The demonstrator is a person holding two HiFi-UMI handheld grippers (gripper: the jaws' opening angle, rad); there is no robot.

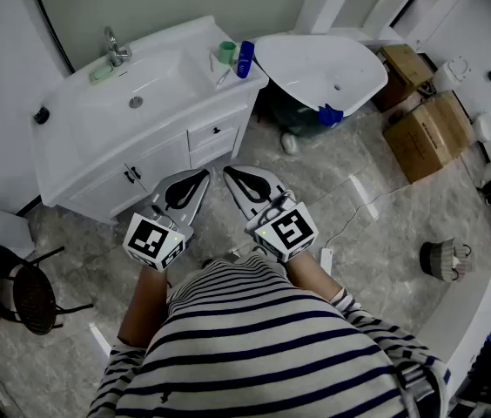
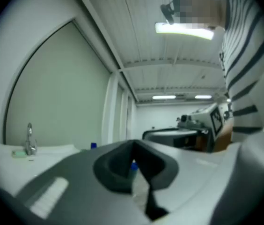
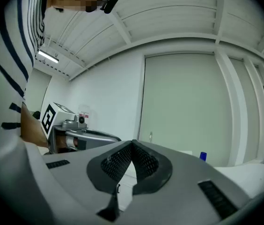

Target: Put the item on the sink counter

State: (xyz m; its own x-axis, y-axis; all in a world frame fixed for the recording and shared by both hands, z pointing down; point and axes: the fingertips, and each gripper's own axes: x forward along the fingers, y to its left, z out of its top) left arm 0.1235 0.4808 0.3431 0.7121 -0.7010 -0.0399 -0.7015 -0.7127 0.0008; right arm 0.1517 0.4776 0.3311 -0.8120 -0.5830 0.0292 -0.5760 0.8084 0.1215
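Note:
The white sink counter (image 1: pixel 58 146) stands at the upper left, with a faucet (image 1: pixel 117 47), a green soap (image 1: pixel 101 74), a green cup (image 1: pixel 226 53) and a blue bottle (image 1: pixel 245 59) on it. A small blue object (image 1: pixel 330 115) lies lower down, beside a dark bag (image 1: pixel 293 116) on the floor. My left gripper (image 1: pixel 205 173) and right gripper (image 1: pixel 227 171) are held level side by side in front of the cabinet, both shut and empty. The left gripper (image 2: pixel 133 146) has its jaws meeting at the tip. The right gripper (image 3: pixel 132 146) also has its jaws closed together.
A large white tub-like basin (image 1: pixel 315 68) sits right of the counter. Cardboard boxes (image 1: pixel 424 133) stand at the right, a small basket (image 1: pixel 441 259) on the tiled floor, and a black chair (image 1: pixel 19 294) at the lower left. Cabinet drawers (image 1: pixel 215 133) face me.

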